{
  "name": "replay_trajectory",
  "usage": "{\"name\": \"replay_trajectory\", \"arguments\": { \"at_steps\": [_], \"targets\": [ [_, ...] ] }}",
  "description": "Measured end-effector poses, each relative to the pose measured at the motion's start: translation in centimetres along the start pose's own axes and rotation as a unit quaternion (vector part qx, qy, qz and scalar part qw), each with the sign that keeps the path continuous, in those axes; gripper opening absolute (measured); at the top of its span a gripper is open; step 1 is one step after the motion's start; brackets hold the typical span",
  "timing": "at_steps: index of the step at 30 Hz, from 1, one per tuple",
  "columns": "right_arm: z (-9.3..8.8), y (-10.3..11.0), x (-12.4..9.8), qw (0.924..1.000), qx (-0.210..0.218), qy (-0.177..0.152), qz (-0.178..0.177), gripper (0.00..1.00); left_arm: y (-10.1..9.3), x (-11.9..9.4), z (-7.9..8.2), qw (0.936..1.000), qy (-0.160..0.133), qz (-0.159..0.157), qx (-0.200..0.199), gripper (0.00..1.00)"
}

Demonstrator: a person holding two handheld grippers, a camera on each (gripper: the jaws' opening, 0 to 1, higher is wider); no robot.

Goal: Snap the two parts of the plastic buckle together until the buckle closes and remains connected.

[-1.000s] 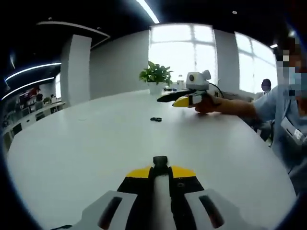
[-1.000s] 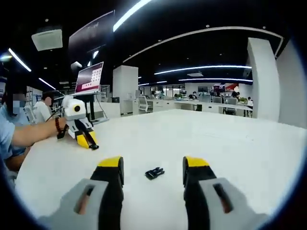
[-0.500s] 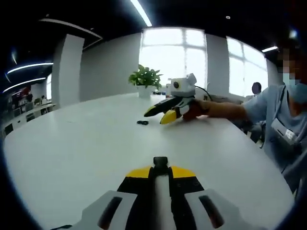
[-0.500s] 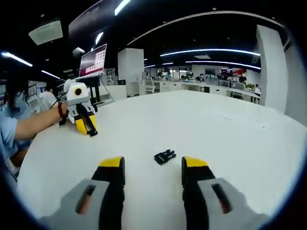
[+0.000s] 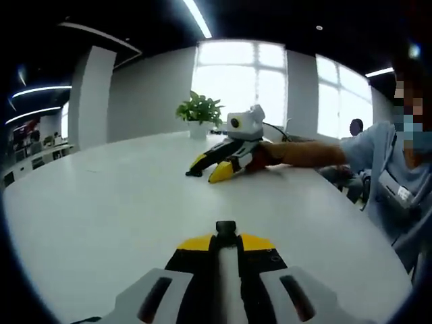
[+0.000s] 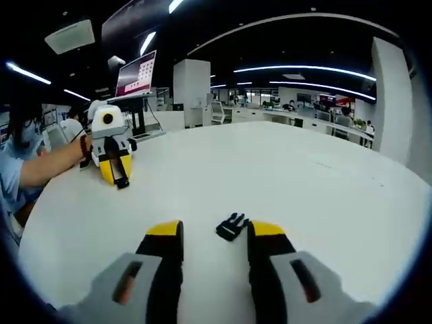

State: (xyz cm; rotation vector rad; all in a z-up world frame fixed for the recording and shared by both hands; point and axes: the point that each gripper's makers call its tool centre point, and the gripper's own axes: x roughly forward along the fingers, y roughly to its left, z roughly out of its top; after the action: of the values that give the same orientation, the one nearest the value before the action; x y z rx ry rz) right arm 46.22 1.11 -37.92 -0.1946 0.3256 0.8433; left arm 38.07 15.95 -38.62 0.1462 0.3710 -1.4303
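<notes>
Right hand-held gripper [image 6: 214, 233] spread open over one buckle part [image 6: 231, 226]; left hand-held gripper [image 5: 225, 237] pinched on the other.

In the right gripper view the yellow-tipped jaws rise from the bottom with a clear gap, and the black buckle part lies on the white table [image 6: 324, 196] just above that gap, near the right tip, touching neither. In the left gripper view the left jaws meet at lower centre around a small black clip [image 5: 225, 227] standing out at their tips. At upper centre there the right hand-held gripper slants down to the table, held by a hand [image 5: 264, 155] on an outstretched arm from the right. A potted plant [image 5: 198, 111] stands behind it.
</notes>
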Motion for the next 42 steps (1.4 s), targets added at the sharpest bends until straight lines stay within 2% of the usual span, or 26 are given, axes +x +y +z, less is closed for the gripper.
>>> {"name": "replay_trajectory", "arguments": {
  "at_steps": [5, 7, 11, 13, 16, 20, 27, 33, 42],
  "targets": [
    [0.0, 0.4, 1.2, 0.9969, -0.024, -0.005, 0.075, 0.27, -0.2, 0.0, -0.1, 1.0, -0.001, 0.0, 0.002, 0.12],
    [0.0, 0.3, 1.4, 0.9959, -0.033, -0.006, 0.084, 0.23, -0.1, -0.1, -0.1, 1.0, -0.001, -0.001, 0.003, 0.12],
    [-0.1, 1.2, 1.4, 0.9934, -0.04, -0.008, 0.107, 0.23, -0.1, -0.1, -0.1, 1.0, -0.001, -0.001, 0.004, 0.12],
    [-0.2, 2.1, 1.1, 0.9909, -0.05, -0.009, 0.124, 0.22, 0.1, -0.2, 0.0, 1.0, -0.001, -0.001, 0.004, 0.12],
    [-0.2, 4.5, 0.5, 0.9826, -0.069, -0.011, 0.172, 0.19, 0.0, -0.2, 0.0, 0.9999, -0.001, -0.007, 0.009, 0.12],
    [0.0, 6.2, 0.2, 0.9761, -0.083, -0.013, 0.2, 0.19, -0.2, -0.1, 0.0, 0.9999, -0.001, -0.011, 0.013, 0.12],
    [0.4, 6.4, -0.6, 0.9746, -0.088, -0.013, 0.205, 0.21, -0.3, -0.1, 0.0, 0.9997, -0.001, -0.016, 0.018, 0.12],
    [0.3, 6.1, -1.2, 0.9782, -0.08, -0.006, 0.191, 0.21, -0.6, -0.1, -0.1, 0.9995, 0.0, -0.02, 0.023, 0.12],
    [0.1, 6.1, -1.4, 0.9806, -0.076, -0.003, 0.18, 0.15, -1.0, 0.1, -0.2, 0.9995, 0.0, -0.021, 0.025, 0.12]
  ]
}}
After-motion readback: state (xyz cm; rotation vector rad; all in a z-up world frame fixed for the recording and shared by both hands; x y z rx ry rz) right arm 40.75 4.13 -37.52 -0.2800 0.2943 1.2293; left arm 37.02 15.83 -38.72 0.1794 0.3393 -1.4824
